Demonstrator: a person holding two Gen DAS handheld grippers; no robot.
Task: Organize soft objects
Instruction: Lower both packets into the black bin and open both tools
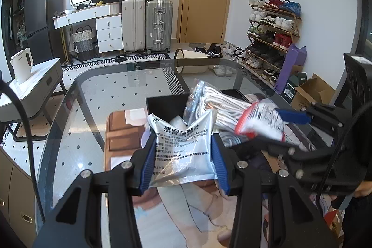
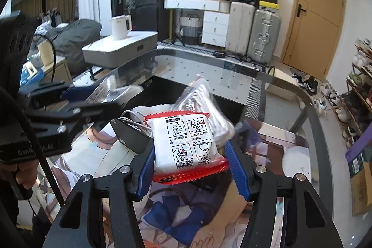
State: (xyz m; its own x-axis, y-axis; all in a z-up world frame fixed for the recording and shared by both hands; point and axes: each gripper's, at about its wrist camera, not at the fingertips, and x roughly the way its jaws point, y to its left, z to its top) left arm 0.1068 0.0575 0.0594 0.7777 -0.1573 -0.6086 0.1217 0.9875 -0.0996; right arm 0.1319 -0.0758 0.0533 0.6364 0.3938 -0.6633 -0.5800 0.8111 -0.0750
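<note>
My left gripper [image 1: 183,143] is shut on a silver foil packet [image 1: 184,145] with printed text, held above the glass table. My right gripper [image 2: 189,148] is shut on a white packet with red edges [image 2: 186,145] showing four instruction pictures. In the left wrist view that red-edged packet [image 1: 262,122] hangs at the right in the right gripper [image 1: 279,124]. A black open box [image 1: 167,106] stands on the table just beyond both packets. A clear bag of white cable [image 1: 220,104] sticks out of it. In the right wrist view the left gripper [image 2: 76,97] is at the left, blurred.
The glass table [image 1: 116,85] carries a printed mat [image 1: 186,213] with cartoon figures under the grippers. Blue soft pieces [image 2: 172,215] lie on the mat in the right wrist view. A person's hand [image 2: 21,173] grips the left handle. Suitcases, a shoe rack and drawers stand beyond the table.
</note>
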